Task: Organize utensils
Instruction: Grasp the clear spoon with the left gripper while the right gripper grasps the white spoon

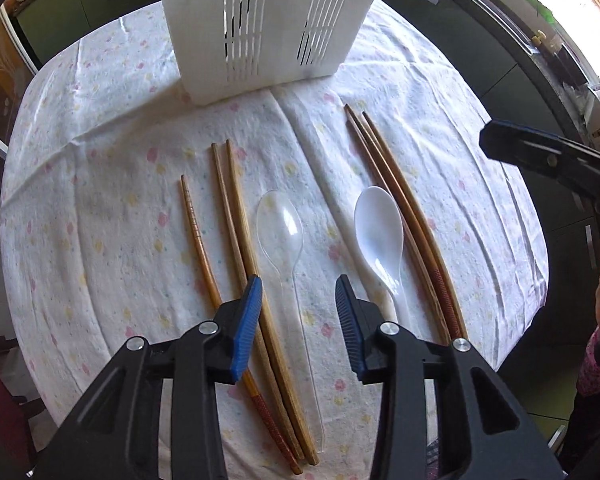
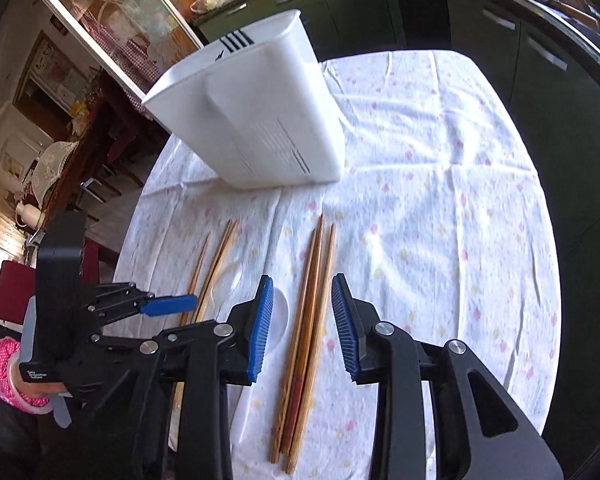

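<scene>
In the left wrist view my left gripper hangs open above the table, its blue pads on either side of the clear plastic spoon and not touching it. Left of that spoon lie two pale chopsticks and a single thin one. To its right are a white spoon and a bundle of darker chopsticks. In the right wrist view my right gripper is open over those darker chopsticks, with nothing pinched. The white slotted utensil holder stands upright at the back.
A flowered white cloth covers the round table. Dark green cabinets run behind and to the right. A blue finger of the left gripper shows in the right wrist view, held by a hand in a pink sleeve. The holder stands near the cloth's far edge.
</scene>
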The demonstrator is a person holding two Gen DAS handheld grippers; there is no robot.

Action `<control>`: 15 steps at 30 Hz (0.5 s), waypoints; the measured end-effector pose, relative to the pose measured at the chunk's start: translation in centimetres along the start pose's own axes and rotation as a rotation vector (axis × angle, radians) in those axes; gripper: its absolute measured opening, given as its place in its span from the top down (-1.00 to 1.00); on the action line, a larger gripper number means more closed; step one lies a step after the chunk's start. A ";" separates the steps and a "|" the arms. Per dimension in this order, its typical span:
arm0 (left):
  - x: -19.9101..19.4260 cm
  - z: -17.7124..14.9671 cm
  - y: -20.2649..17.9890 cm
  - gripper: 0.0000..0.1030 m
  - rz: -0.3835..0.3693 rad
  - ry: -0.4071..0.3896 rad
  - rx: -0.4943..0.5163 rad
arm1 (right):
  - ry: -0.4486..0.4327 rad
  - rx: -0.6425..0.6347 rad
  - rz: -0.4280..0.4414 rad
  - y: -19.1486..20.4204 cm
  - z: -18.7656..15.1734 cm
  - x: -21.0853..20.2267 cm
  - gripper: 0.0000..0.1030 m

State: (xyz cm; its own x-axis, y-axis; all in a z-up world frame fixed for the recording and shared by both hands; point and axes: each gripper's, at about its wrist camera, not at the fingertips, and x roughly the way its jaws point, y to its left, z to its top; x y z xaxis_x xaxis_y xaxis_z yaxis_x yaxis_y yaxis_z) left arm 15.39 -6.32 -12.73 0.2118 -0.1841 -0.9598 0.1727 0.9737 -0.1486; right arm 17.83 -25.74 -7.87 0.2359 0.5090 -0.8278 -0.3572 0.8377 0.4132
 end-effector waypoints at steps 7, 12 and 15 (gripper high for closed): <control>1.4 0.7 -1.0 0.42 0.027 0.065 -0.010 | 0.119 -0.002 -0.003 1.0 -1.3 0.5 0.45; 1.8 1.1 -1.2 0.78 0.070 0.068 -0.015 | 0.174 -0.002 -0.005 1.9 -1.3 0.4 0.45; 1.8 1.4 -0.8 0.82 0.057 0.069 -0.023 | 0.228 -0.013 -0.021 2.8 -1.8 1.2 0.45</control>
State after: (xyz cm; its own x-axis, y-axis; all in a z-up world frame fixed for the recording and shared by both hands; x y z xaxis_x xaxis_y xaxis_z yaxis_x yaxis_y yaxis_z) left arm 16.95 -7.60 -13.99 0.1535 -0.1190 -0.9810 0.1404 0.9853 -0.0976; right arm 15.49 -23.10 -8.41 0.0340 0.4320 -0.9012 -0.3664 0.8444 0.3909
